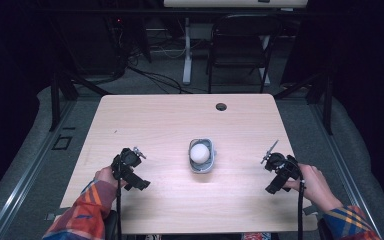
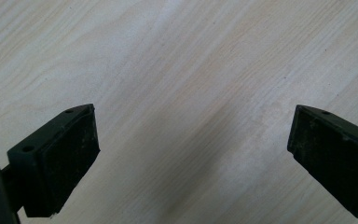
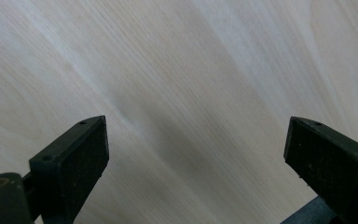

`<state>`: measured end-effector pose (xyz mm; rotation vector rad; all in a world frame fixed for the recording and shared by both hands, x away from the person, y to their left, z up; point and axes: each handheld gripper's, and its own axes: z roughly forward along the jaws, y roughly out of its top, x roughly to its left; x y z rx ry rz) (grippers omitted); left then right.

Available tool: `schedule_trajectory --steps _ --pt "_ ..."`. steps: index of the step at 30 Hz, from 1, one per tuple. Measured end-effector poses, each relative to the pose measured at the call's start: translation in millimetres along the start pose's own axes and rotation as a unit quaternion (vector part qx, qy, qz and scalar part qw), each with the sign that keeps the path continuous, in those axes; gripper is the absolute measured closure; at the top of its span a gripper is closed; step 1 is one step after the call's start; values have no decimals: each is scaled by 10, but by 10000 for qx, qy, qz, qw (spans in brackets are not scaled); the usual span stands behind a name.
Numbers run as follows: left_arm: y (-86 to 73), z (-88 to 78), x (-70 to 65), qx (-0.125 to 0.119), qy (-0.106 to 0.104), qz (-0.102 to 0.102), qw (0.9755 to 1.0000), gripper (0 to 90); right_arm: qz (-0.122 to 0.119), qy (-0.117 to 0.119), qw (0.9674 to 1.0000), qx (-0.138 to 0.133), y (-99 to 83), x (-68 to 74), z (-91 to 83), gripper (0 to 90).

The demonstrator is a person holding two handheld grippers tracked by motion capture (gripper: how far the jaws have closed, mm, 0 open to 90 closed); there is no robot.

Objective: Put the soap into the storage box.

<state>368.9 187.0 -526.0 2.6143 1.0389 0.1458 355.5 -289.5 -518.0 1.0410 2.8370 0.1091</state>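
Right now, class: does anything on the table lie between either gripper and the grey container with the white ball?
Nothing visible does. The grey container holding the white ball sits mid-table, with bare table between it and the left gripper and the right gripper. Both stand open over bare wood.

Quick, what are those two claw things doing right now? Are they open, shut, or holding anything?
Left gripper: open, holding nothing, only bare table between its jaws.
Right gripper: open, holding nothing, also over bare table.
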Motion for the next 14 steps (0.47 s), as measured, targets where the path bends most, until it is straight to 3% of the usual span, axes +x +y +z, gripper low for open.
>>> schedule_trajectory --steps 1,2,3,4,11,14 --pt "0 0 -2 -12 12 -3 10000 18 -16 -13 10000 60 -29 -4 7 63" --pt "4 -5 -5 1 13 20 10000 16 132 132 9998 -10 -97 0 48 62" --pt "4 -5 -5 1 13 20 10000 15 132 132 9998 -10 -97 0 48 62" --pt "9 -4 -14 5 14 21 10000 15 154 285 9995 -1 -145 13 73 63" --pt "2 -9 -12 -16 30 27 10000 12 228 179 9995 -77 -241 45 98 79" --pt "6 -11 -15 -31 24 21 10000 11 152 70 9999 -7 -246 51 96 103"
